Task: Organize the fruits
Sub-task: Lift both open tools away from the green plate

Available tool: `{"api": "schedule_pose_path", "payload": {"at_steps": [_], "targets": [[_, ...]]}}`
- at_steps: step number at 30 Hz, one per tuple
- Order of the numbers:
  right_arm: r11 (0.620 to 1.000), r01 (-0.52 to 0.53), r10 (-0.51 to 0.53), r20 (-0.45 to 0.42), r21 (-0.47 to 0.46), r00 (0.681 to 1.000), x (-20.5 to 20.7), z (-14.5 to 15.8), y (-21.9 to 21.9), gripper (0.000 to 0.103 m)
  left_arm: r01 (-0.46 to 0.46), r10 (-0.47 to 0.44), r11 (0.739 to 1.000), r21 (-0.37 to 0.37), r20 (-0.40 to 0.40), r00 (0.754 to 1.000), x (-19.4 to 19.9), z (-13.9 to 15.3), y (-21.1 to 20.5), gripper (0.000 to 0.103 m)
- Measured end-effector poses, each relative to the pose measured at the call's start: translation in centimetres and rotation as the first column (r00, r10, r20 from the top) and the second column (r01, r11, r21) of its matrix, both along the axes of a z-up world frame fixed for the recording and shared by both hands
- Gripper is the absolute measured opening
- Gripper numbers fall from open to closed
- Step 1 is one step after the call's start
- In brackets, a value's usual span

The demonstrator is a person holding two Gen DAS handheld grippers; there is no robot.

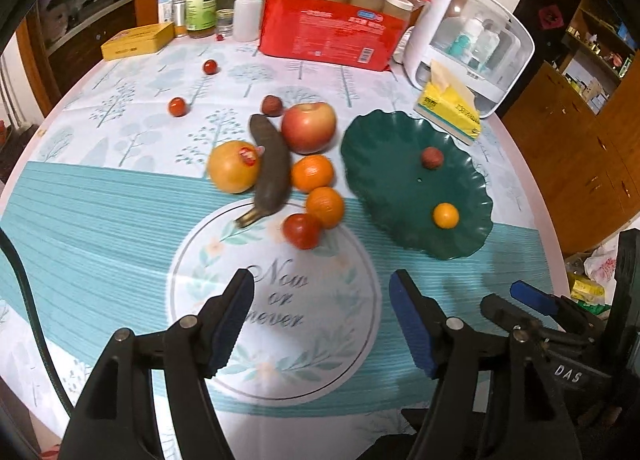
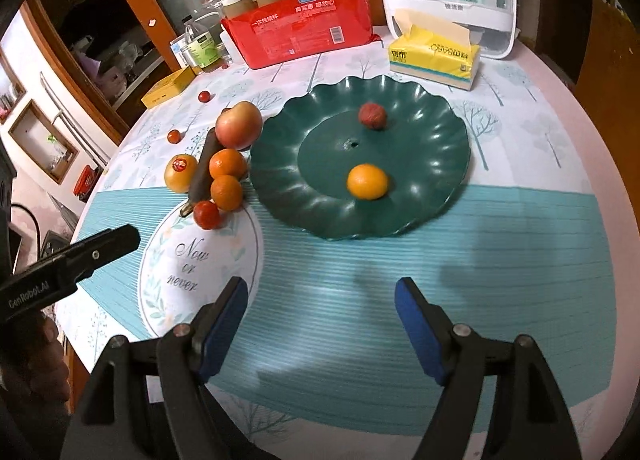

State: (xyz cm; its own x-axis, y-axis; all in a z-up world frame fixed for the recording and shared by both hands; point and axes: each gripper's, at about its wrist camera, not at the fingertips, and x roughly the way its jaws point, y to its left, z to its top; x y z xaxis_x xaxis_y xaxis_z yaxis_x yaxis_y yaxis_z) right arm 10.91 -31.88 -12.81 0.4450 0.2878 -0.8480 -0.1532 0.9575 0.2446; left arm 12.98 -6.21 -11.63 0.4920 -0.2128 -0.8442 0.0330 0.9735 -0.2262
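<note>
Grippers, left gripper (image 1: 322,316) and right gripper (image 2: 322,322), we hold wide apart, both empty; green plate (image 2: 432,195) carries orange (image 2: 367,181) and lychee (image 2: 372,115).

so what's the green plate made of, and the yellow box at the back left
Green plate: probably glossy moulded plastic, going by its soft highlights and scalloped rim; glazed ceramic is possible. Yellow box: looks like painted tin, flat and lidded with crisp edges, but could be card.
</note>
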Motion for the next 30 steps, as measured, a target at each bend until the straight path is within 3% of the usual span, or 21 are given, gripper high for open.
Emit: {"api": "schedule_pose_path", "payload": {"at_steps": [12,20,30], "targets": [[0.991,0.107,-0.101,-0.08,0.081,0.992,-0.8,-0.9,3.1,0.076,0.065,-0.063,0.995,0.079,-0.018,0.998,-0.4,0.4,4.6,0.076],[0.979,0.164,-0.15,-0.118,0.122,0.982,-0.6,-1.8,6.6,0.076,0.204,-0.201,0.966,0.158,-0.04,0.979,0.1,1.2,6.6,0.082],[0.973,0.193,-0.177,-0.133,0.127,0.975,0.6,-3.0,11.2,0.076,0.33,-0.318,0.925,0.19,-0.093,0.944,3.7,2.1,8.9,0.085]]}}
